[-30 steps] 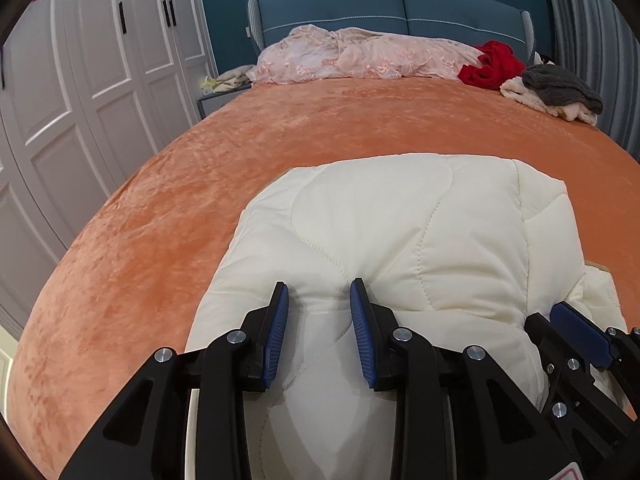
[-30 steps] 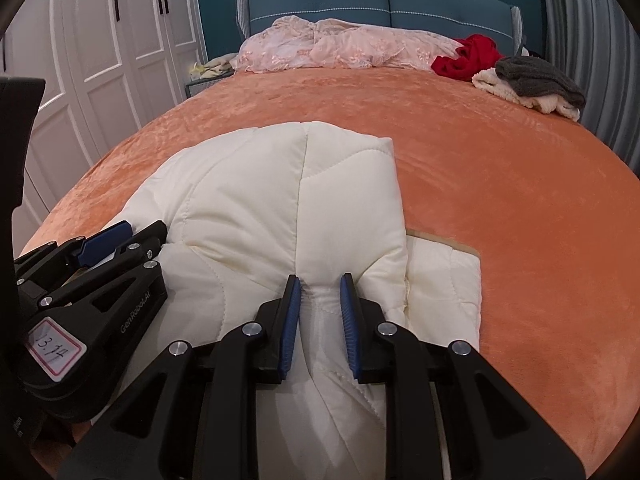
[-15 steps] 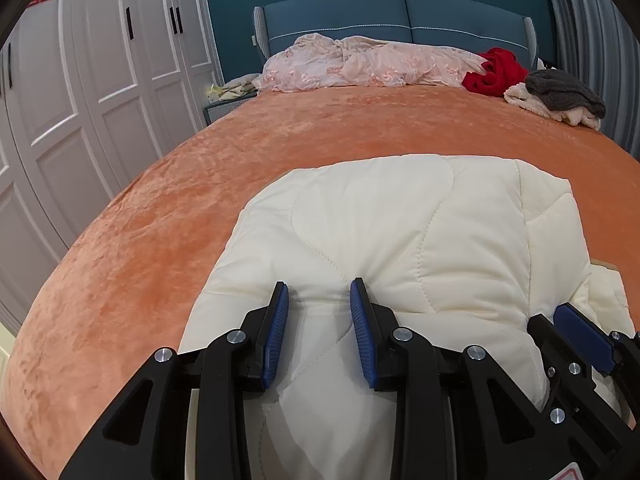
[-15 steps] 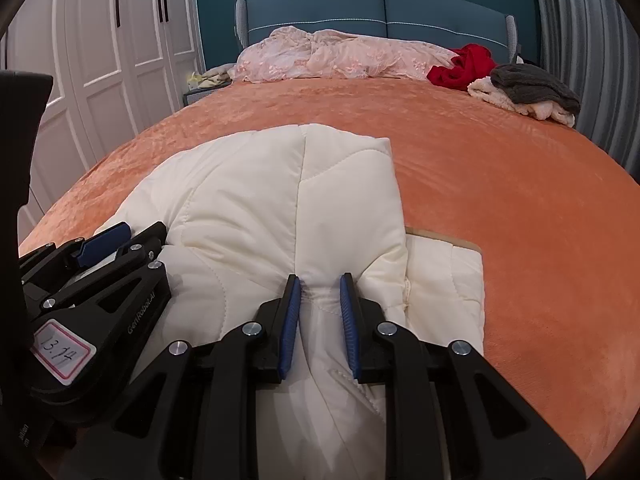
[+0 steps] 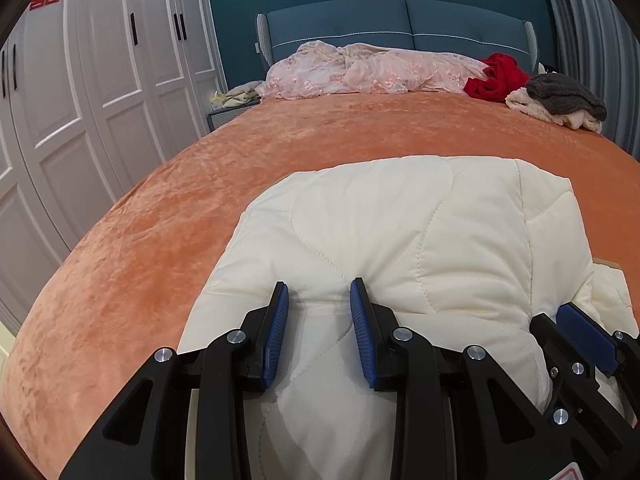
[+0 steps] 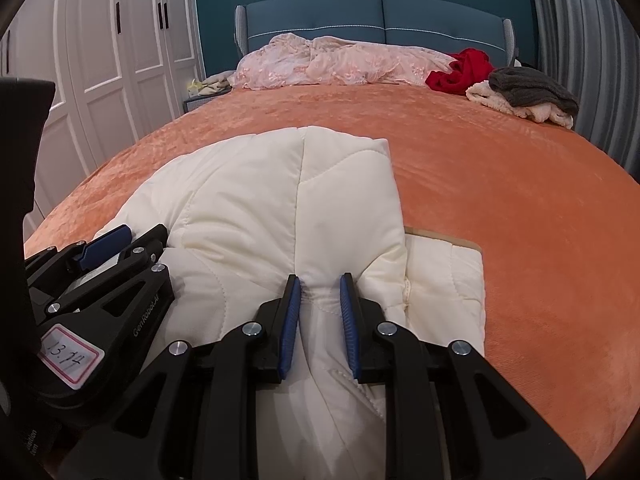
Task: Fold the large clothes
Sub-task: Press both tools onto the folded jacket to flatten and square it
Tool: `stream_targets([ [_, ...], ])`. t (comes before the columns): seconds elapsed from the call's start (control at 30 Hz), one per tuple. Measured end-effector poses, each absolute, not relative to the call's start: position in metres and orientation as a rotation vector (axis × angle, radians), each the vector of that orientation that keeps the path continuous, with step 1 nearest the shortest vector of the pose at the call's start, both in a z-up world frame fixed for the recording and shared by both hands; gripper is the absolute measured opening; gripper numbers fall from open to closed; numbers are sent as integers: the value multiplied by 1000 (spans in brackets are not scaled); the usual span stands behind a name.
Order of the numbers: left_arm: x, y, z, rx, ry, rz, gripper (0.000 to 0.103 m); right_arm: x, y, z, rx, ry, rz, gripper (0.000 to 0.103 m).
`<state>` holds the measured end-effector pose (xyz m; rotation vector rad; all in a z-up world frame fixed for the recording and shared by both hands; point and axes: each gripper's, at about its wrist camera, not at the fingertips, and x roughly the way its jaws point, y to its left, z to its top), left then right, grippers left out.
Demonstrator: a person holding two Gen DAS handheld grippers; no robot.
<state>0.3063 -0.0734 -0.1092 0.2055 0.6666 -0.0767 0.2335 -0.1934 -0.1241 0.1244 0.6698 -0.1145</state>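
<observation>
A cream quilted padded jacket [image 5: 400, 240] lies partly folded on the orange bed cover [image 5: 160, 220]. It also shows in the right wrist view [image 6: 260, 208]. My left gripper [image 5: 319, 292] is shut on a thick fold of the jacket's near edge, with the fabric bunched between its blue pads. My right gripper [image 6: 319, 282] is shut on another fold of the near edge, further right. The two grippers sit side by side; each shows at the edge of the other's view. A lower layer of the jacket [image 6: 444, 280] sticks out at the right.
At the head of the bed lie a pink floral quilt [image 5: 360, 68], a red garment [image 5: 496, 78] and a grey and cream pile [image 5: 560, 100]. White wardrobe doors [image 5: 100, 80] stand close on the left. A blue headboard [image 5: 400, 20] is at the back.
Both grippers keep their hold on the jacket's near edge. The views have tilted up a little and the jacket has shifted slightly toward me.
</observation>
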Motion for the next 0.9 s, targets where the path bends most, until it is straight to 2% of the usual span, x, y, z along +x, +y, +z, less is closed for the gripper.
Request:
stream_targets([
  [0.27,307,-71,-107,185,683,-96,29,233,-199,-120,160,671,-90,19],
  [0.43,326,-47,-70,60,791,-181,32,242,-223,-72,302,703,-36,21],
  [0.53,344,-40,-48,36,776,-155,32,264,-233,-55,322,704,-65,23],
  [0.9,360,-53,-78,97,855,-134,33,292,-230,-99,334,848,-90,23],
])
